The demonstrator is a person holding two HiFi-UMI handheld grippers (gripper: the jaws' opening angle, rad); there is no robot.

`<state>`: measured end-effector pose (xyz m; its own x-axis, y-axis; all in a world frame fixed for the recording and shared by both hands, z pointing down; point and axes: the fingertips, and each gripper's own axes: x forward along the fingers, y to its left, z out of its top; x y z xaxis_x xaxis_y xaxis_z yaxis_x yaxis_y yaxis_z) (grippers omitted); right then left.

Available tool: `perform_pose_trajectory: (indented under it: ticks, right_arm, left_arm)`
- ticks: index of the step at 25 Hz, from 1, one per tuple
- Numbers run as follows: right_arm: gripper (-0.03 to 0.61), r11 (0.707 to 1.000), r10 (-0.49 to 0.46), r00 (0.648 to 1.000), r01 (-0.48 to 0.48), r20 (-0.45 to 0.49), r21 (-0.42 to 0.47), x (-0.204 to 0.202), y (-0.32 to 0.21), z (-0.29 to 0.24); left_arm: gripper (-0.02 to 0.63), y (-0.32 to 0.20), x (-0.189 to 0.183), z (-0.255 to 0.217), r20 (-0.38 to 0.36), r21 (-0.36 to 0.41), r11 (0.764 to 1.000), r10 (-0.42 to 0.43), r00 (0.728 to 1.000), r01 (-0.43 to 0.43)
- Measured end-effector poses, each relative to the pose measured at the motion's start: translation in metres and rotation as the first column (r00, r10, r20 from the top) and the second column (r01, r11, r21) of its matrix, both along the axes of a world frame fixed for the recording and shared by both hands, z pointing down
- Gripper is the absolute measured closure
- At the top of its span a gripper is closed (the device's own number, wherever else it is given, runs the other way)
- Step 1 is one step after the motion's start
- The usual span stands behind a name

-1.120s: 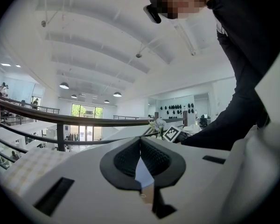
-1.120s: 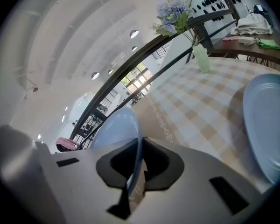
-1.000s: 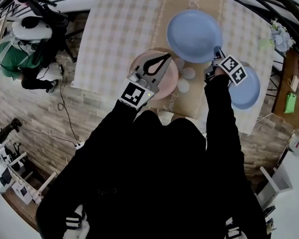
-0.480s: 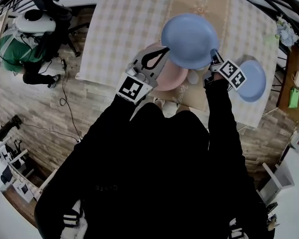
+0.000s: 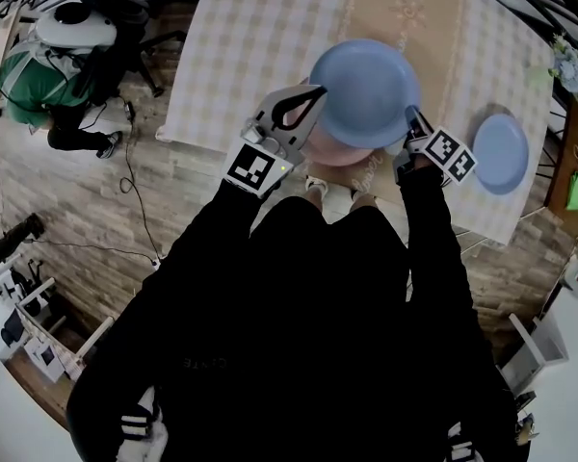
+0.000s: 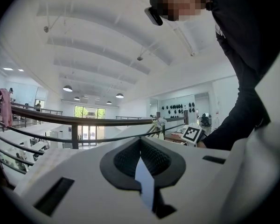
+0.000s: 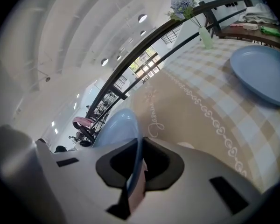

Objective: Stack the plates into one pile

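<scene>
A large blue plate hangs above the table. My right gripper is shut on its right rim. In the right gripper view that rim stands edge-on between the jaws of the right gripper. A pink plate lies under it and is mostly covered. My left gripper is shut, its tips at the blue plate's left rim; I cannot tell whether they pinch it. Only a thin pale sliver shows between the left gripper's jaws. A second blue plate lies flat at the right.
A vase of flowers stands at the table's far right, by a dark curved railing. A beige runner crosses the checked cloth. A person in green sits on the floor at the left, with cables nearby.
The held blue plate has moved left and nearer, from beside the pink plate to over most of it. The left gripper, earlier over the pink plate, now sits at the blue plate's left rim.
</scene>
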<state>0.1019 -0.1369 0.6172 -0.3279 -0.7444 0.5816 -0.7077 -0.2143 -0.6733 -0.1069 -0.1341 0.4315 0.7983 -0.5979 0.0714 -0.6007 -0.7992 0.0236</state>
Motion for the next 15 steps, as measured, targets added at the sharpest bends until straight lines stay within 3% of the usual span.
perform_pose_trajectory:
  ticks: [15]
  right_arm:
    - [0.548, 0.992, -0.112, 0.993, 0.110, -0.027, -0.062, -0.052, 0.029, 0.036]
  left_arm:
    - [0.594, 0.012, -0.029, 0.011, 0.010, -0.016, 0.999, -0.032, 0.999, 0.032]
